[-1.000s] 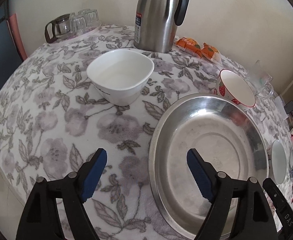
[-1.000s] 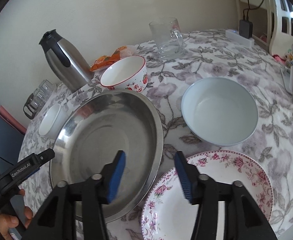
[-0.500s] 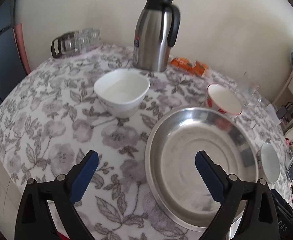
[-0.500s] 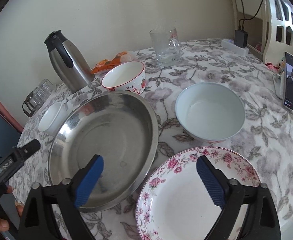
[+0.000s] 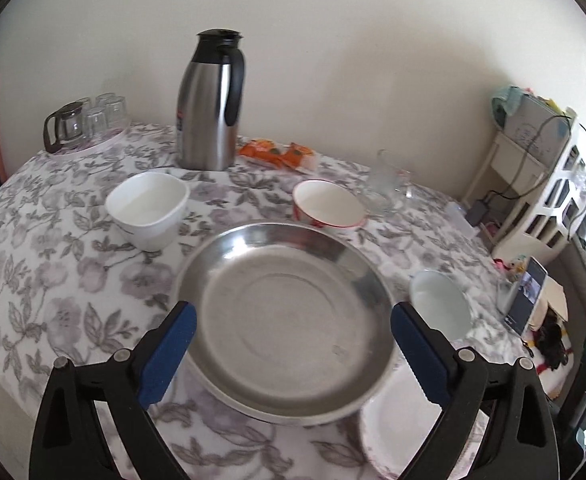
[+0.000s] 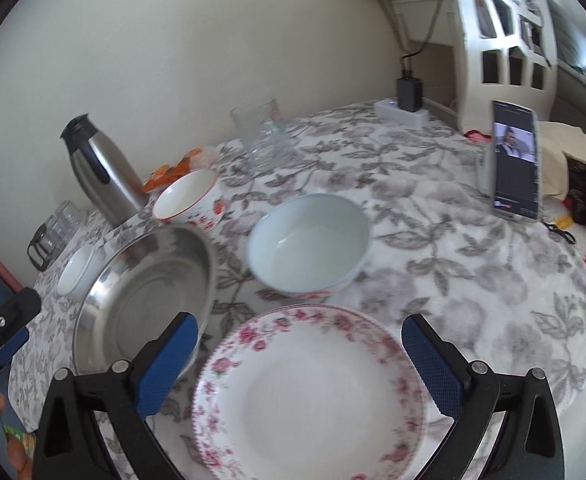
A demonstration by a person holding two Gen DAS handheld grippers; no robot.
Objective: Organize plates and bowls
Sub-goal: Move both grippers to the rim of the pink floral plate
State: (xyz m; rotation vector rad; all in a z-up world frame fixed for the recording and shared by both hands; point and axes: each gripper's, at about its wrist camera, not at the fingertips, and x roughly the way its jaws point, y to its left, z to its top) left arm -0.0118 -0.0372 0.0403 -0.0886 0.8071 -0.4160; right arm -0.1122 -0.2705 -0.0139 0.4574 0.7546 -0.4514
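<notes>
Both grippers drawn back and up from the table. Left gripper (image 5: 293, 334) jaws widened, nothing gripped; right gripper (image 6: 299, 344) jaws just spread further, released. Steel plate (image 5: 285, 320) beside flowered plate (image 6: 309, 392), unstacked; next pickup judged pending.

Ahead of the claws, by count:
- three bowls: white square bowl (image 5: 147, 209), red-rimmed bowl (image 5: 329, 204), pale blue bowl (image 6: 309, 242)
- two plates: steel plate (image 5: 283, 314), floral plate (image 6: 309, 392)
- one steel flask (image 5: 212, 100)
- one glass mug (image 6: 263, 136)
- one phone (image 6: 516, 160)
</notes>
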